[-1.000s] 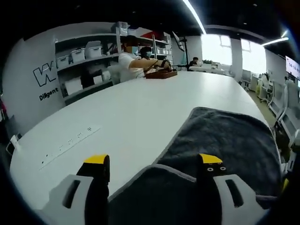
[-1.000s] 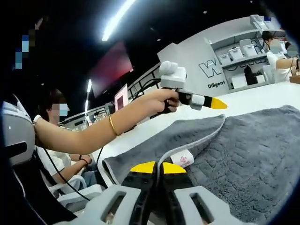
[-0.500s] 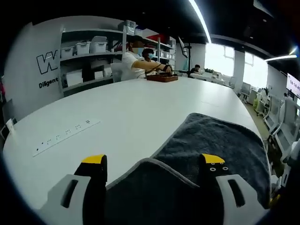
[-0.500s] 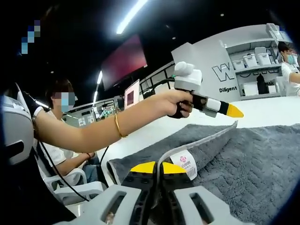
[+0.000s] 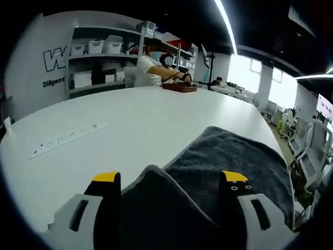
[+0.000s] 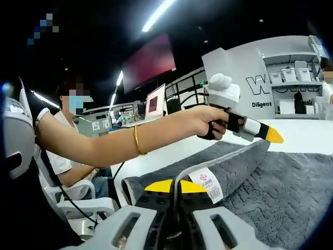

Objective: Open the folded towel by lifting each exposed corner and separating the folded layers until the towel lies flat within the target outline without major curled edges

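The right hand-held gripper (image 6: 171, 186) is pinched on the edge of the grey towel (image 6: 270, 187) by its label (image 6: 206, 183) — fabric raised off the white bench (image 5: 130, 125). The left hand-held gripper (image 5: 171, 179) stands wide, a lifted fold between its jaws.

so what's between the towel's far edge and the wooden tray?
Nothing: in the left gripper view, bare white table runs from the grey towel to the wooden tray.
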{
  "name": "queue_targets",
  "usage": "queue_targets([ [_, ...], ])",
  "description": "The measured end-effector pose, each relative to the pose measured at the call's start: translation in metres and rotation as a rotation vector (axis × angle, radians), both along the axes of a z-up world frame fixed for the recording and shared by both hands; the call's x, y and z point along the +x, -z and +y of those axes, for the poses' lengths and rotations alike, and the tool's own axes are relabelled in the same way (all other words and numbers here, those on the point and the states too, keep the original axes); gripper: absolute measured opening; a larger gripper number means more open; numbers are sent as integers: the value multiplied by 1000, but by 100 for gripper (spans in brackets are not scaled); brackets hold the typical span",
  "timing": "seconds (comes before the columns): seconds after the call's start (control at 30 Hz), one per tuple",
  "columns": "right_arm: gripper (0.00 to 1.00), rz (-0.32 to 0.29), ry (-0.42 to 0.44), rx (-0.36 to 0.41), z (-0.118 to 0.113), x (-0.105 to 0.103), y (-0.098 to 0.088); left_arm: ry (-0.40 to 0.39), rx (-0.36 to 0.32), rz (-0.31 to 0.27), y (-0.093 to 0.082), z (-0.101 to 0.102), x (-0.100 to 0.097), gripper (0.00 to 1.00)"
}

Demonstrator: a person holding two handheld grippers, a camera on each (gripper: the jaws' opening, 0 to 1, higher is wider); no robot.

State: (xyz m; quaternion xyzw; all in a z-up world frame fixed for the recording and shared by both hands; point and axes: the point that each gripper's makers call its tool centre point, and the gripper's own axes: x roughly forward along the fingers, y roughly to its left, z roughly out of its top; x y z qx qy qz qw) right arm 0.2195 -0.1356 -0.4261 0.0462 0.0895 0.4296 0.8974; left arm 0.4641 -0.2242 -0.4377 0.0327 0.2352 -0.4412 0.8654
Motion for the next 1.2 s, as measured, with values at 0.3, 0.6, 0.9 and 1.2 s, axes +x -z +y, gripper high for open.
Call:
queue_targets([
  [0.3,0,-11,-40,-9,13,-2,0,-14,-12,20,6,4,3,55],
  [0.6,0,-10,-59,-6,20,-3,0,-44,-82,50,3,13,9,28],
  [0.9,0,-12,-74,-6,27,-4,-1,-47,-105,49,1,20,11,3],
  [1.2,0,-16,-111,-21,43,-4,-2,-60,-121,40,-8,38,11,2],
])
